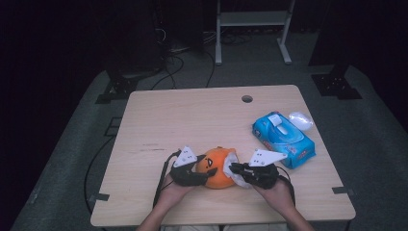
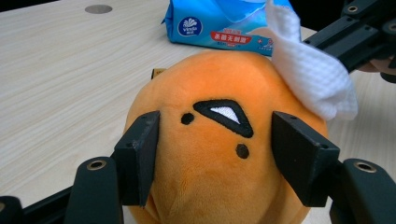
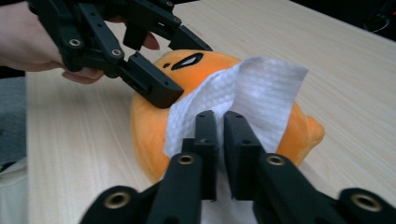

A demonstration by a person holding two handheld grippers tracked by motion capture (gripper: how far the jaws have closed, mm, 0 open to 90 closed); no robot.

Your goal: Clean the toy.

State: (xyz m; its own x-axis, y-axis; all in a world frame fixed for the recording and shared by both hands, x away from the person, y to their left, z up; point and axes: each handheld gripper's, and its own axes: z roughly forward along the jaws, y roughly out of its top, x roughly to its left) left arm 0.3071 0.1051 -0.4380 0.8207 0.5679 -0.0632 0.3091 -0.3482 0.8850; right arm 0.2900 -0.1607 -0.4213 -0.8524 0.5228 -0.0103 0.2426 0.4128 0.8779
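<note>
Orange plush toy (image 1: 217,168) clamped by left gripper (image 1: 195,172), wiped with white tissue (image 1: 234,169) pinched in right gripper (image 1: 236,169)

Round, soft and orange, with stitched black eye and dots facing up toward left gripper; long axis roughly across table (image 1: 192,115), between the two grippers. Left jaws pressing into both flanks, hand low behind, reaching in level. Right jaws nearly together, gripping tissue folded against toy's right side, hand low and level too. Blue wipes pack (image 1: 284,139) lying beyond right gripper, well apart
</note>
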